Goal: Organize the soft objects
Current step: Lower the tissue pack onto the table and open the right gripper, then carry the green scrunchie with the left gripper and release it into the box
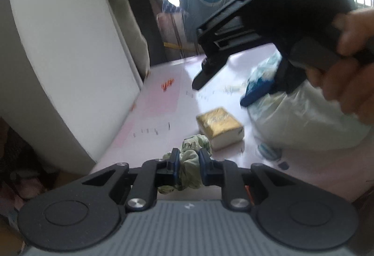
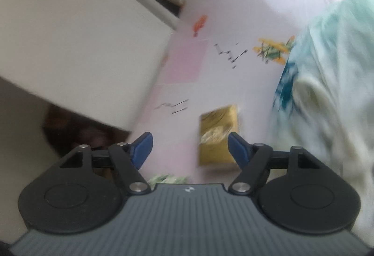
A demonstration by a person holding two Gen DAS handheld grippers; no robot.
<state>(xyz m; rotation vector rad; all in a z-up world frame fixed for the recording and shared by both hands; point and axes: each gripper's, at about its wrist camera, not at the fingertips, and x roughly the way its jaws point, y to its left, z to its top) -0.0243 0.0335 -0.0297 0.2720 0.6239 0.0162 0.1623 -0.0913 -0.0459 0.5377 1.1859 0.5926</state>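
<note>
The left gripper (image 1: 188, 163) has its fingers narrow, pinched on a crumpled green patterned cloth (image 1: 190, 169) held just above the near edge of the pink table (image 1: 163, 101). Beyond the cloth, a gold-wrapped tissue pack (image 1: 219, 126) lies on the table, with a white plastic bag (image 1: 303, 120) and a blue-and-white cloth (image 1: 259, 83) toward the right edge. Only the left wrist view shows the right gripper (image 1: 203, 76) from outside, held by a hand (image 1: 350, 64) above the table. The right wrist view shows what that one hides: the right gripper's (image 2: 190, 148) blue fingers (image 2: 141, 147) stand wide with nothing between them, the tissue pack (image 2: 218, 136) on the table below. A white box (image 2: 77, 45) stands at the left edge; a teal-and-white cloth (image 2: 327, 69) fills the right.
</note>
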